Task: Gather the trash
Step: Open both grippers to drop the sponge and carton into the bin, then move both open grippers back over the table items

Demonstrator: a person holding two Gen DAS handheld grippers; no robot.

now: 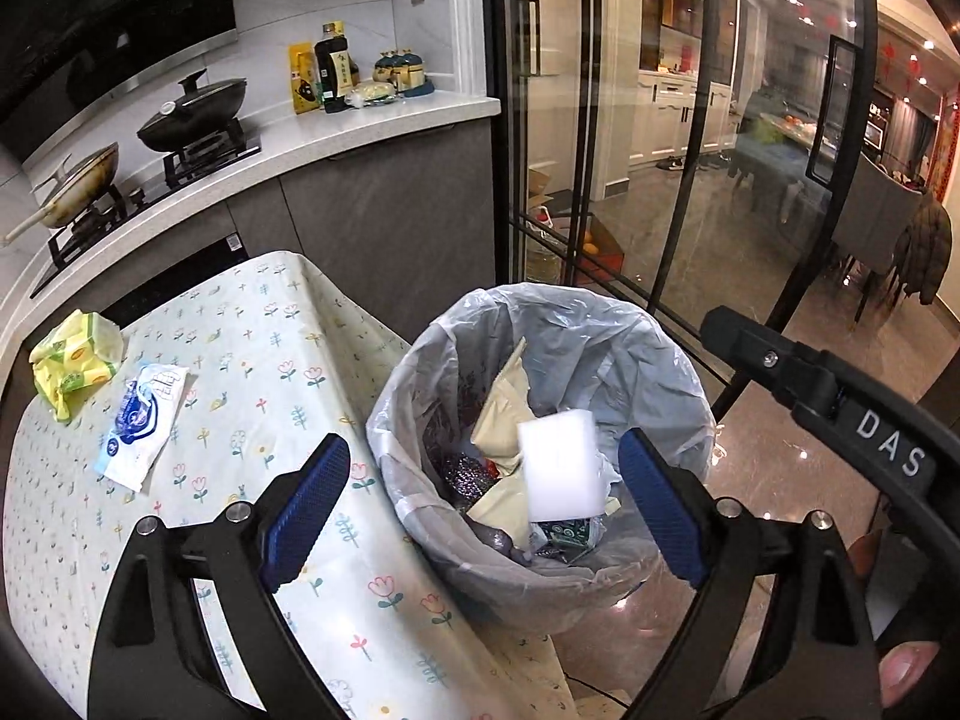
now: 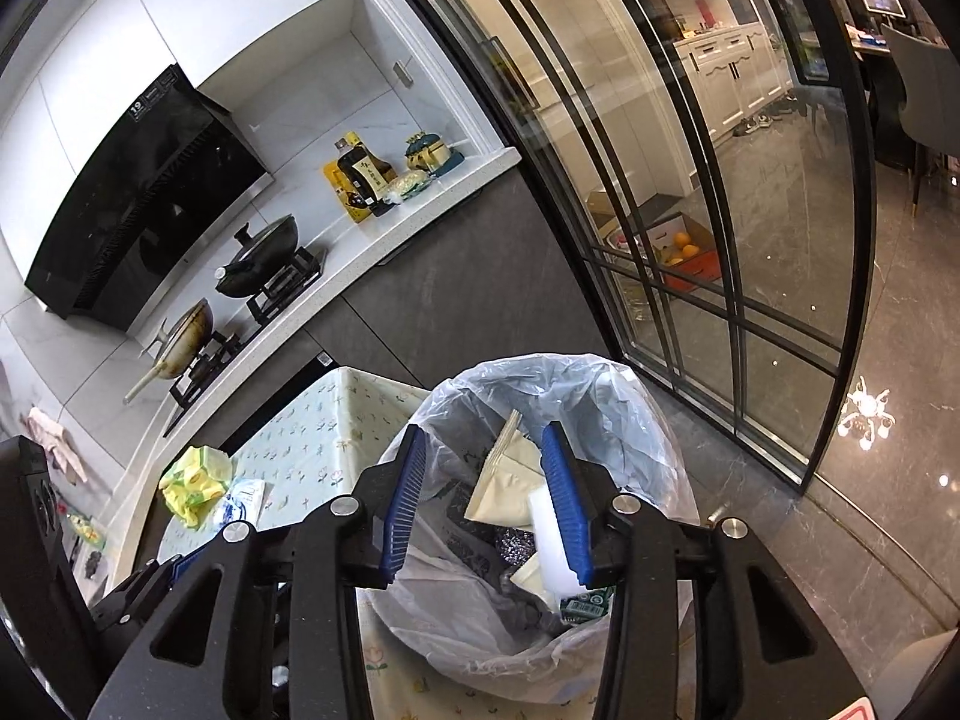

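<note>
A trash bin (image 1: 420, 516) lined with a clear bag stands beside the table and holds a white sponge block (image 1: 561, 468), beige paper and dark wrappers. My left gripper (image 1: 486, 510) is open and empty, above the bin's near rim. My right gripper (image 2: 483, 510) is open and empty, directly over the bin (image 2: 654, 432); the sponge (image 2: 549, 546) lies below it, apart from the fingers. On the table lie a crumpled yellow wrapper (image 1: 75, 360) and a blue-white wipes packet (image 1: 144, 420), left of the left gripper. Both show in the right wrist view: wrapper (image 2: 195, 480), packet (image 2: 243, 498).
The table has a floral cloth (image 1: 270, 360) that hangs down next to the bin. Behind it runs a counter (image 1: 336, 132) with a stove, two pans and bottles. Glass sliding doors (image 1: 660, 180) stand to the right, above a glossy floor (image 2: 870, 510). The right gripper's body (image 1: 840, 408) reaches in at the right.
</note>
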